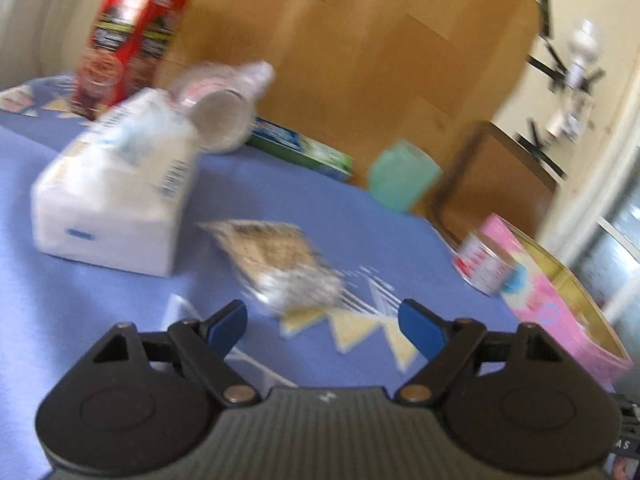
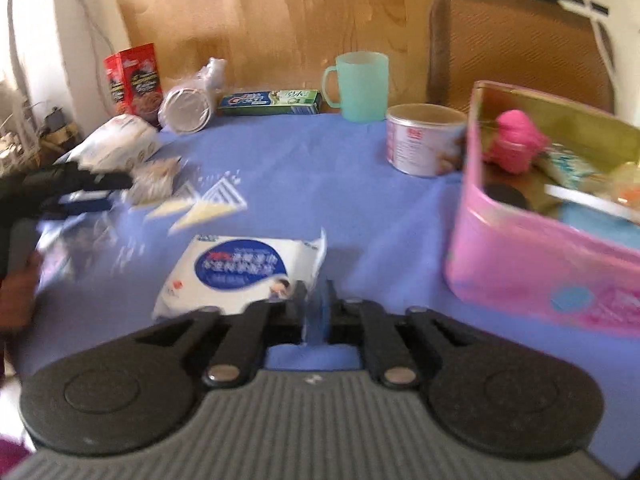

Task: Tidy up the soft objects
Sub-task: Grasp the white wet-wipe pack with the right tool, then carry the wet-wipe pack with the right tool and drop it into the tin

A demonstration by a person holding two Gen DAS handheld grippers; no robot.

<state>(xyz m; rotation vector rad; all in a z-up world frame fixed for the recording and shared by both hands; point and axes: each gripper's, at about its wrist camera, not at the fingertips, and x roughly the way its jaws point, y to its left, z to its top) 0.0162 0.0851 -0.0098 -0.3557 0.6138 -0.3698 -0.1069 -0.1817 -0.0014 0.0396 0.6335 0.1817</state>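
My left gripper point(image 1: 322, 326) is open and empty just above the blue tablecloth point(image 1: 100, 304). A clear bag of brownish snack point(image 1: 280, 268) lies right ahead of it, a white tissue pack point(image 1: 116, 196) to its left. My right gripper point(image 2: 316, 308) is shut on the edge of a white wet-wipe pack with a blue oval label point(image 2: 240, 272), which hangs just above the cloth. The pink tin box point(image 2: 540, 256) stands open to the right, holding a pink soft toy point(image 2: 514, 144) and other packets. The left gripper point(image 2: 84, 196) shows at the left edge of the right wrist view.
At the back stand a red carton point(image 2: 134, 78), a lying clear jar point(image 2: 188, 108), a toothpaste box point(image 2: 272, 102), a green mug point(image 2: 360, 84) and a tin can point(image 2: 424, 140). The box point(image 1: 560, 300) and can point(image 1: 486, 266) also show right of the left gripper.
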